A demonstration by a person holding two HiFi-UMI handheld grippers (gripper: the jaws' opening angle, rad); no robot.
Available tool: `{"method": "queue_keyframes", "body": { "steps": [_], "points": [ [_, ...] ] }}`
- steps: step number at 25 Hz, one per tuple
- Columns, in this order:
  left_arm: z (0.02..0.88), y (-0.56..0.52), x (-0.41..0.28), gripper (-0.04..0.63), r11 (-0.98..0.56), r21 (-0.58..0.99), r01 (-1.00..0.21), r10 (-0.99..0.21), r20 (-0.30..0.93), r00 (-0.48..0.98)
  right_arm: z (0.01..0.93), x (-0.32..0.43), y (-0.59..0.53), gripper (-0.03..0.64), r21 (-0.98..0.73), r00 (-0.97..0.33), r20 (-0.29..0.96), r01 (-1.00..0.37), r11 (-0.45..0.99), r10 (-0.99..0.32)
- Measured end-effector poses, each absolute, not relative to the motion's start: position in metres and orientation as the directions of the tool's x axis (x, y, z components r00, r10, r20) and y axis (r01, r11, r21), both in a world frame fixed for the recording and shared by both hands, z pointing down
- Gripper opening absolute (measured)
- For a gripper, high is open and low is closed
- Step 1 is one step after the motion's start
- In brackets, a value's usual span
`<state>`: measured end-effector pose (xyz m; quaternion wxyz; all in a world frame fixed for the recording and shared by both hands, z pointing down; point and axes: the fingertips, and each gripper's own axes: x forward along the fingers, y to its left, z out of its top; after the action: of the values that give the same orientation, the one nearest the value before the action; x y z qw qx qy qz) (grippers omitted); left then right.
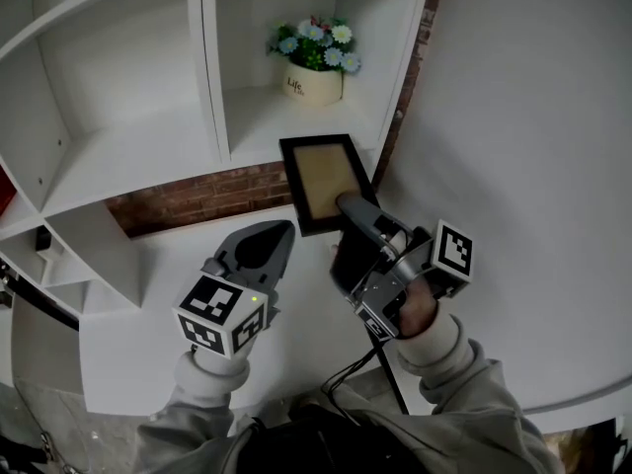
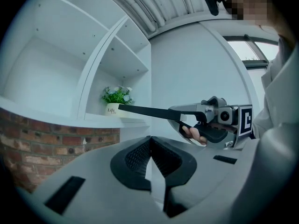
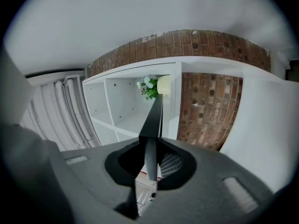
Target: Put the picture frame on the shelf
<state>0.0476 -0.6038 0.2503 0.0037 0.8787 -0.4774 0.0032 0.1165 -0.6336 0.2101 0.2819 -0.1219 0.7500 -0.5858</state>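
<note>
1. Right gripper view: the right gripper is clamped on the near edge of the black picture frame. The frame juts edge-on straight ahead of the jaws, in the air, short of the white shelf.
2. A flower pot stands beyond the frame's far tip. Recommended: advance level and stop short of the pot.
3. Recommended: seat the frame's lower edge on the board before loosening.
4. The left gripper, jaws together on nothing, hangs left of the right one, free to steady the frame.

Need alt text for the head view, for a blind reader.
The right gripper holds a black picture frame by its near edge, in front of the white shelf compartment with a flower pot. The left gripper, shut and empty, hovers alongside.
</note>
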Motion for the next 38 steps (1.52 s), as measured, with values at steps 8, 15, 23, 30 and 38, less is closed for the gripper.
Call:
{"method": "queue_keyframes", "body": {
  "steps": [8, 15, 23, 30, 38],
  "points": [
    [0.237, -0.634, 0.026, 0.005, -0.518, 0.002, -0.856, -0.855, 0.046, 0.517, 0.203, 0.071, -0.689, 0.04, -0.965, -0.848, -0.235, 0.146, 0.216, -0.476],
    [0.229, -0.647, 0.013, 0.005, -0.5, -0.024, -0.866, -0.865, 0.064, 0.497, 0.207, 0.032, -0.719, 0.04, -0.98, -0.868, -0.182, 0.122, 0.156, -0.463],
    [0.22, -0.657, 0.011, 0.005, -0.492, -0.045, -0.87, -0.87, 0.069, 0.488, 0.206, 0.02, -0.738, 0.043, -0.988, -0.861, -0.145, 0.099, 0.119, -0.488],
    [0.221, -0.657, 0.009, 0.005, -0.484, -0.046, -0.874, -0.874, 0.058, 0.482, 0.202, 0.018, -0.735, 0.044, -0.987, -0.862, -0.155, 0.111, 0.118, -0.484],
    [0.223, -0.657, 0.015, 0.005, -0.496, -0.051, -0.867, -0.868, 0.055, 0.493, 0.202, 0.017, -0.734, 0.048, -0.988, -0.863, -0.151, 0.119, 0.096, -0.482]
  ]
}}
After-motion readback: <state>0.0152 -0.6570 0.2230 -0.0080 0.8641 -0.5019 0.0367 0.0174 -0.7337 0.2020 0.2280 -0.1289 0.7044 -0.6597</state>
